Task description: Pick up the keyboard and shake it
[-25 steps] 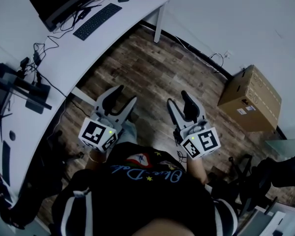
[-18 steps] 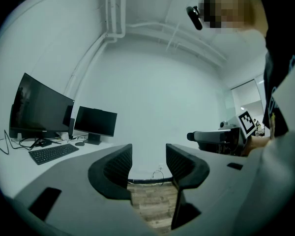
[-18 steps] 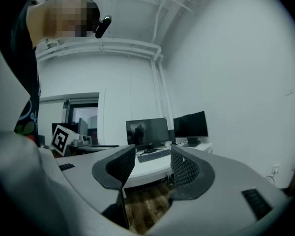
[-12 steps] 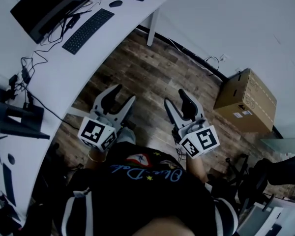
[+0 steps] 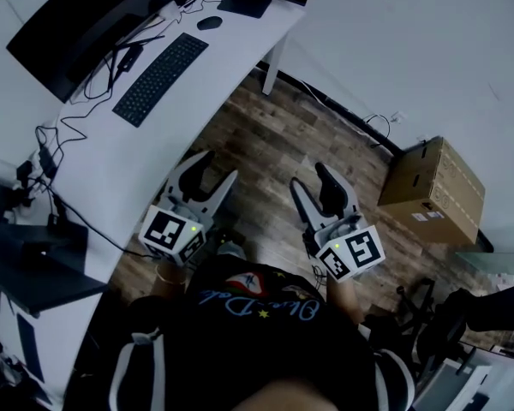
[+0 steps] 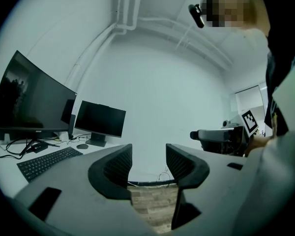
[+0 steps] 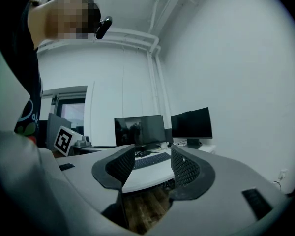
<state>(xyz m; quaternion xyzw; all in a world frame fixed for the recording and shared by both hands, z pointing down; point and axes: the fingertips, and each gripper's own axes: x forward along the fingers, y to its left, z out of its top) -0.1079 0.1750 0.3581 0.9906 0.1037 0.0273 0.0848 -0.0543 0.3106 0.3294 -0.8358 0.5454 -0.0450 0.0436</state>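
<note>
Both pairs of jaws stand wide apart and hold nothing. Past the left gripper's (image 5: 221, 164) jaws its own view shows only bare wall and floor. The right gripper's (image 5: 307, 174) view looks between its jaws at the far desk edge.

A white curved desk (image 5: 111, 165) runs along the left of the room over a wood-plank floor (image 5: 274, 131), with pale walls around. A cardboard box (image 5: 433, 182) sits on the floor by the wall at the right. On the desk are a large dark monitor (image 5: 77, 15), a mouse (image 5: 210, 22) and loose cables (image 5: 64, 135).

The black keyboard (image 5: 161, 78) lies flat on the desk in front of the monitor, well apart from both grippers, ahead and to the left of them. In the left gripper view it lies off to the left of the jaws, and in the right gripper view it shows far off between them.

The grippers are held side by side and level over the floor, just in front of the person's torso. The marker cubes sit nearest the body and the jaws point away from it.
</note>
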